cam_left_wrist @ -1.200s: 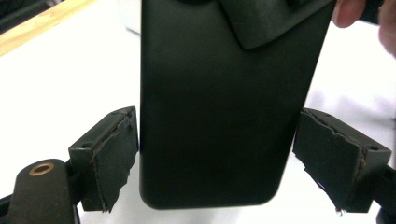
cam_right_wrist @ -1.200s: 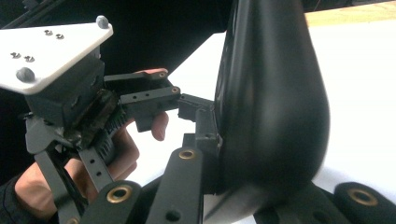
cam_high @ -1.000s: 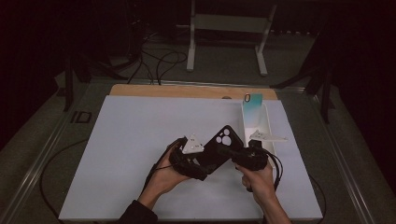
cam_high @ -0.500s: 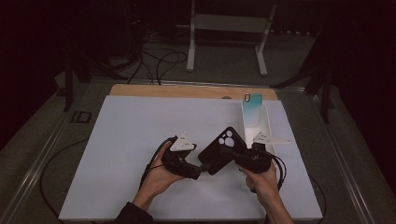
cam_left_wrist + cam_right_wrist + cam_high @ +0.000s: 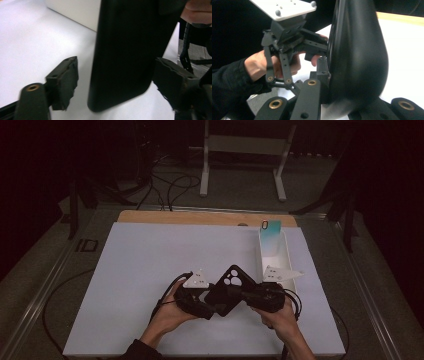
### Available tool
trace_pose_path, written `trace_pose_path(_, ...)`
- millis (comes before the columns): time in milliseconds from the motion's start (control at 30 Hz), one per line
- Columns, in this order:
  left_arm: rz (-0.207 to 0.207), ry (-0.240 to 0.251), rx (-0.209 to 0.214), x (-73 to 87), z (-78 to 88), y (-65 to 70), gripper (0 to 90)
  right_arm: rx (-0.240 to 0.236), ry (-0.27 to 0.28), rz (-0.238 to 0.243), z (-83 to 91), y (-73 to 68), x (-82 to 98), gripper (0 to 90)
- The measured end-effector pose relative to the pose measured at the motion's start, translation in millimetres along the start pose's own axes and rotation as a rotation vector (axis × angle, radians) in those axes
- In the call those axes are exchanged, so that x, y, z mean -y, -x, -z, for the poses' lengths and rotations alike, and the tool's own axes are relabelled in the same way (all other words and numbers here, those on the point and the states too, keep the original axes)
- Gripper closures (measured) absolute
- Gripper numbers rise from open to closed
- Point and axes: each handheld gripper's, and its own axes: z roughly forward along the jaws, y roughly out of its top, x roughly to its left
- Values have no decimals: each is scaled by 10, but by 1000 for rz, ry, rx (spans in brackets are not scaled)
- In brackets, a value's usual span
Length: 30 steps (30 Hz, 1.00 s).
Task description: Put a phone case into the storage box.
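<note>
Right claw [image 5: 243,295] clamped on black phone case [image 5: 226,289], left claw [image 5: 209,306] open astride, just closing: off-centre pinch likely to twist case loose onto counter [image 5: 150,255].

Phone case [image 5: 227,290] up off the white board [image 5: 150,265], between both grippers: left gripper [image 5: 200,304] at its left, right gripper [image 5: 252,295] at its right. Tray [image 5: 286,251] just behind the right gripper.
</note>
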Motion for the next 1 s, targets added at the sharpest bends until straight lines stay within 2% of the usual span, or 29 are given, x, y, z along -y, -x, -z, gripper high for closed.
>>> trace_pose_path(133, 2, 12, 78, 6, 5, -6, 312, -21, -11, 11, -13, -6, 5, 854)
trace_pose_path(367, -1, -13, 120, 22, 18, -17, 433, -34, -27, 27, -14, 0, 13, 855)
trace_pose_path(400, -4, -16, 126, 26, 22, -14, 499, -31, -29, 28, 2, 9, 9, 853)
trace_pose_path(500, -22, -31, 128, 34, 21, 5, 570, -34, -32, 32, 18, 21, 9, 827)
trace_pose_path(700, -51, -52, 105, 54, -4, 31, 736, -9, -37, 31, 16, 31, 10, 628)
trace_pose_path(733, -51, -52, 105, 54, -4, 31, 766, -9, -37, 31, 16, 31, 10, 628)
trace_pose_path(867, -74, -50, 96, 45, -13, 70, 793, 18, -32, 24, 18, 45, 4, 474)
trace_pose_path(967, -76, -48, 93, 43, -10, 76, 794, 32, -34, 27, 11, 34, 2, 438)
trace_pose_path(1000, -77, -46, 88, 43, -2, 80, 796, 45, -34, 29, 11, 26, -3, 381)
